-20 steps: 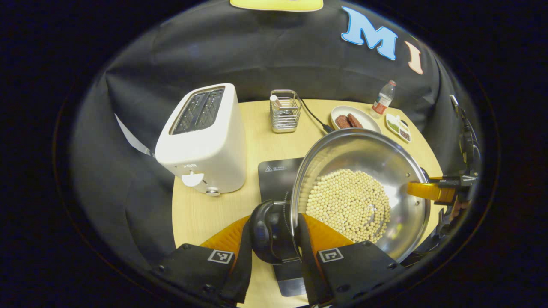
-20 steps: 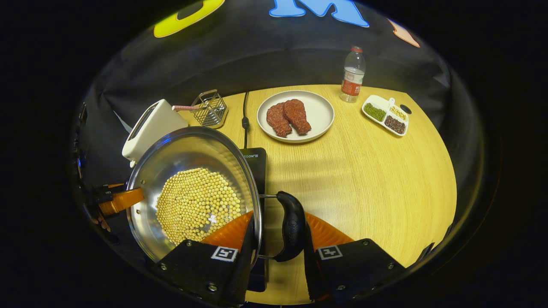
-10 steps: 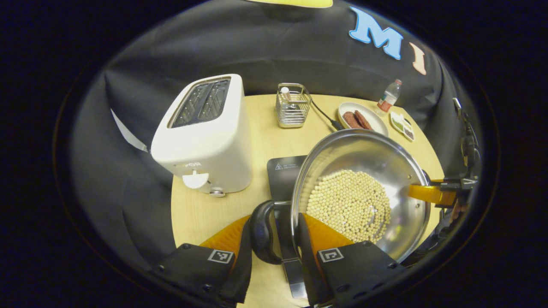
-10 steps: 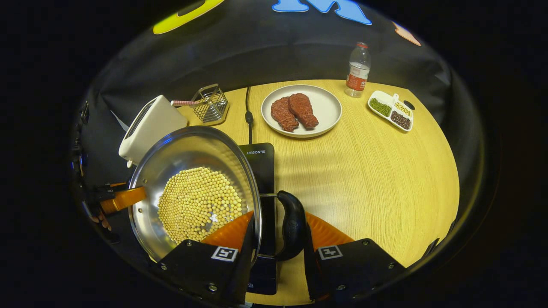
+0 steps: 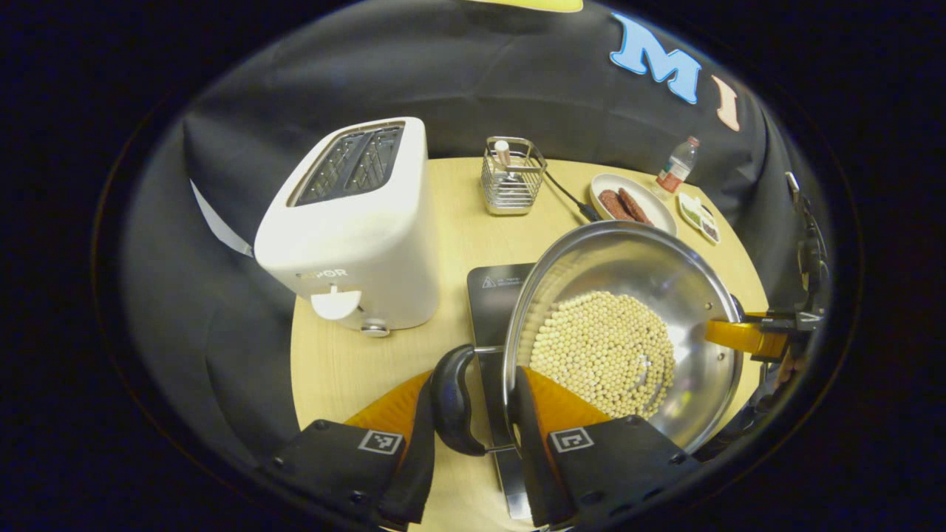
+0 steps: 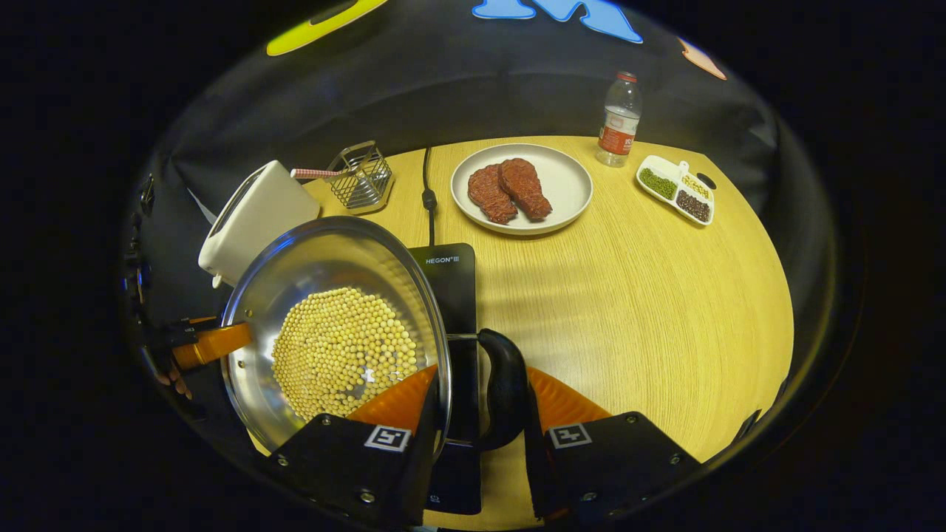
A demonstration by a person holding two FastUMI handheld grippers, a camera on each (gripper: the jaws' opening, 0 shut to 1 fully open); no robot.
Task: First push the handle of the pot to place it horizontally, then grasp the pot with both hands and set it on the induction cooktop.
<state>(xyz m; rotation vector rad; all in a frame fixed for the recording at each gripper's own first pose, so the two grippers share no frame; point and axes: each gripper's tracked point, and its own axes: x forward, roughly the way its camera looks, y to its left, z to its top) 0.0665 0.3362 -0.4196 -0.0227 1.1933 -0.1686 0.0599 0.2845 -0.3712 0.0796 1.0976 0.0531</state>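
Between two hand-held grippers, a shiny steel pot hangs above the black induction cooktop, its floor covered by one round layer of pale beans. At the bottom of the left gripper view, the left hand-held gripper points forward and is clamped on one black loop handle, one finger outside the loop and one inside the pot's rim. At the bottom of the right gripper view, the right hand-held gripper grips the pot's other black handle the same way. Each hand-held gripper shows again at the far rim of the other's view, fingers of a hand just visible beneath it.

Ahead and left of the left hand-held gripper stands one white toaster on the round wooden tabletop. Beyond the pot sit one wire basket, a black power cord, one plate with two pieces of red meat, one water bottle and one divided dish of three kinds of dry beans.
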